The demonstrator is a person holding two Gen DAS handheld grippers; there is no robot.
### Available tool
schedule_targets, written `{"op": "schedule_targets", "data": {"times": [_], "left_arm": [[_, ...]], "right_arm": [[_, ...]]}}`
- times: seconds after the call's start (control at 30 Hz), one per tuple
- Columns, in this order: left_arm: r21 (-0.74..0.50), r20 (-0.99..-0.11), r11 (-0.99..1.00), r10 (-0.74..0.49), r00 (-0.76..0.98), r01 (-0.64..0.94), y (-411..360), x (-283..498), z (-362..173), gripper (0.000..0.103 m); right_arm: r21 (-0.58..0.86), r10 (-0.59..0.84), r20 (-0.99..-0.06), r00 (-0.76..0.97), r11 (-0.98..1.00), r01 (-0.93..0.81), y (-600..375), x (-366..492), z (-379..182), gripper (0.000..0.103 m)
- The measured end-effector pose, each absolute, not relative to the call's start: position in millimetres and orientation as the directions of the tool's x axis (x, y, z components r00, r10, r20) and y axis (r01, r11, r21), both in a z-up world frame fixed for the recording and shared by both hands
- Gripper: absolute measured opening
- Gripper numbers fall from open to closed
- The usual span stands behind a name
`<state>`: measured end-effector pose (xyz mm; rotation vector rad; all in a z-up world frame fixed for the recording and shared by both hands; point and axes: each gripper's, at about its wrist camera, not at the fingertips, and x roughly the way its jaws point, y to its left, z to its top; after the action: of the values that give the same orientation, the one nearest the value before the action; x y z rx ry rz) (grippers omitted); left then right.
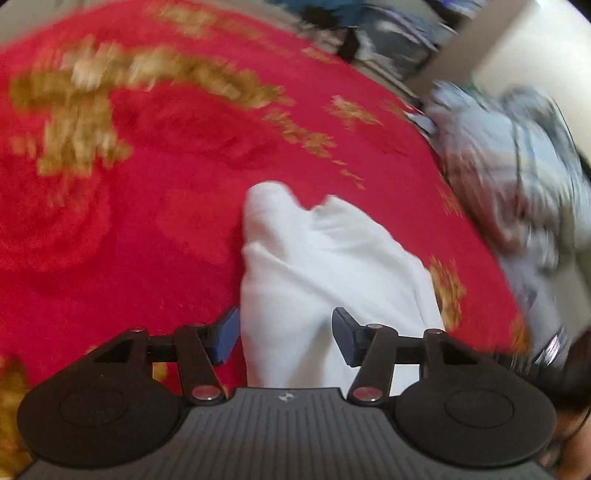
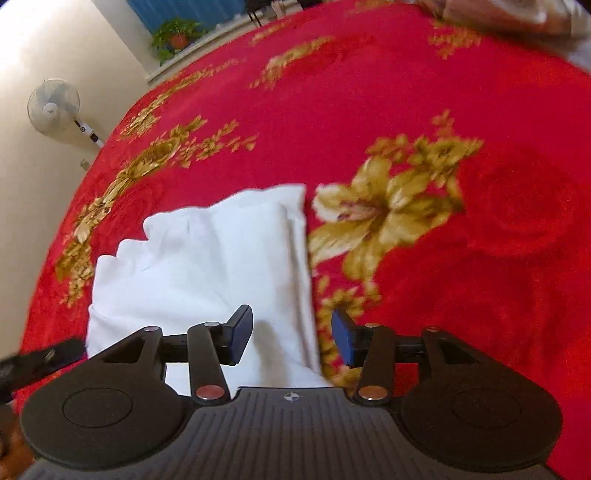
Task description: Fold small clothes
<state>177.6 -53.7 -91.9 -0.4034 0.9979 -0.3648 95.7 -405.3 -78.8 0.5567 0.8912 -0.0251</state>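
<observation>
A small white garment (image 1: 317, 266) lies folded on the red blanket with gold flowers (image 1: 166, 206). In the left wrist view my left gripper (image 1: 286, 338) is open, its jaws standing apart over the near end of the garment without holding it. In the right wrist view the same white garment (image 2: 218, 266) lies in layered folds, its right edge straight. My right gripper (image 2: 291, 338) is open above the garment's near right edge, one pad over the cloth and the other over the blanket (image 2: 443, 258). The left wrist view is motion-blurred.
A heap of pale grey-blue clothes (image 1: 517, 177) lies at the blanket's right edge. A standing fan (image 2: 55, 107) and a potted plant (image 2: 177, 35) stand beyond the bed by the wall. The other gripper's dark edge (image 2: 40, 360) shows at lower left.
</observation>
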Motion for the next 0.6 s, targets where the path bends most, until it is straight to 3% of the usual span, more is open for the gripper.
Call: {"op": "schedule_targets", "data": {"times": [0.07, 0.2, 0.23, 0.3, 0.4, 0.47, 0.6], "left_arm": [[-0.572, -0.713, 0.819, -0.526, 0.464, 0.049, -48.5, 196.1, -109.9, 0.069], [-0.64, -0.672, 0.768, -0.567, 0.477, 0.013, -47.4, 209.0, -131.1, 0.07], [-0.642, -0.663, 0.767, -0.562, 0.494, 0.011, -50.1, 209.2, -131.8, 0.067], [-0.631, -0.66, 0.776, -0.549, 0.513, 0.018, -55.6, 206.9, -129.8, 0.04], [-0.585, -0.653, 0.804, -0.542, 0.529, 0.102, -61.6, 196.3, -109.0, 0.032], [-0.546, -0.618, 0.818, -0.539, 0.572, 0.181, -55.5, 185.7, -80.5, 0.032], [-0.496, -0.573, 0.845, -0.491, 0.656, 0.199, -9.3, 180.1, -30.9, 0.032]], "right_arm": [[0.471, 0.236, -0.754, 0.613, 0.845, 0.254, -401.4, 102.9, -90.0, 0.052], [0.516, 0.275, -0.747, 0.605, 0.814, 0.267, -397.9, 110.9, -100.1, 0.055], [0.519, 0.276, -0.745, 0.607, 0.812, 0.267, -396.3, 112.8, -100.7, 0.054], [0.526, 0.274, -0.737, 0.618, 0.806, 0.269, -392.0, 113.4, -100.0, 0.048], [0.51, 0.239, -0.737, 0.632, 0.811, 0.288, -385.1, 113.8, -95.2, 0.035], [0.523, 0.221, -0.716, 0.662, 0.798, 0.3, -381.9, 113.1, -88.4, 0.021], [0.591, 0.293, -0.614, 0.733, 0.787, 0.18, -354.2, 123.2, -72.3, 0.02]]}}
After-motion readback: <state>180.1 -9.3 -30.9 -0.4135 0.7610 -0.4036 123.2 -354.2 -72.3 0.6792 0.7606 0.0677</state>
